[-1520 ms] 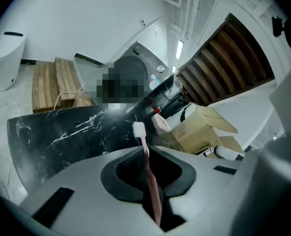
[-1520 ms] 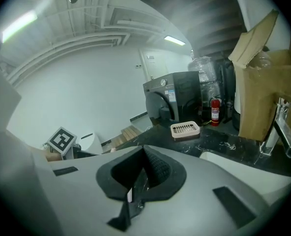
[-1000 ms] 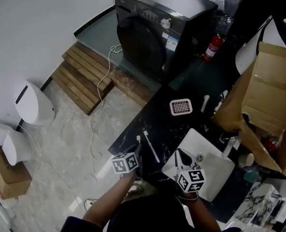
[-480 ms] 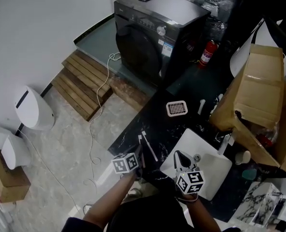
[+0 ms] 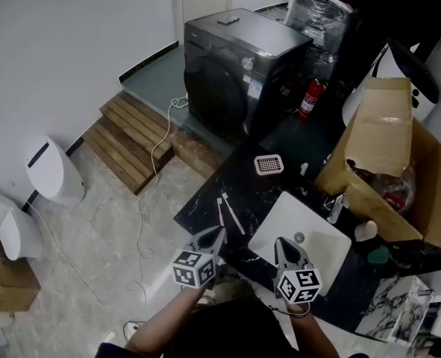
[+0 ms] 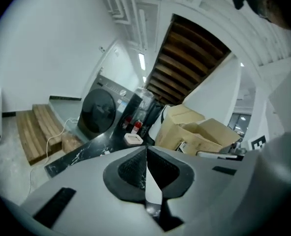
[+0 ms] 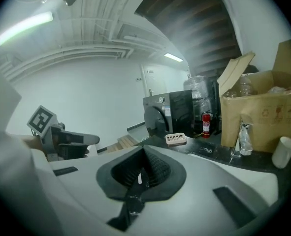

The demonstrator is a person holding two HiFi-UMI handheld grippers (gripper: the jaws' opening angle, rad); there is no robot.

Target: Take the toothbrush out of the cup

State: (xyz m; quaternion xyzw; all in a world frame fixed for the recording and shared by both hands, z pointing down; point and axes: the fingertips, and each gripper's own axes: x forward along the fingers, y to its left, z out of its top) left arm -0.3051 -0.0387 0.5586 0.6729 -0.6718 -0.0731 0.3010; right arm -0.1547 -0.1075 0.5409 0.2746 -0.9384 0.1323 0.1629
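Observation:
Two white toothbrushes [image 5: 228, 213] lie flat on the black marble counter [image 5: 205, 203], left of the sink. A white cup [image 5: 365, 230] stands at the sink's right end, beside the faucet [image 5: 335, 209]; the same cup [image 7: 283, 152] appears in the right gripper view, with nothing visibly in it. My left gripper [image 5: 213, 234] hovers near the counter's front edge, just short of the toothbrushes, jaws shut and empty. My right gripper [image 5: 281, 245] hangs over the sink's near rim, also shut on nothing. In their own views both the left gripper [image 6: 146, 154] and the right gripper [image 7: 144, 154] have their pads together.
A white square sink [image 5: 318, 253] is set in the counter. A white slotted soap dish [image 5: 269, 164] sits at the far end. An open cardboard box [image 5: 384, 155] crowds the right side. A dark washing machine [image 5: 239, 69] and a red fire extinguisher [image 5: 307, 99] stand beyond.
Both grippers have drawn back a little from the toothbrushes and the sink toward the person. The head view has tilted up, showing more of the room. Both jaws stayed shut.

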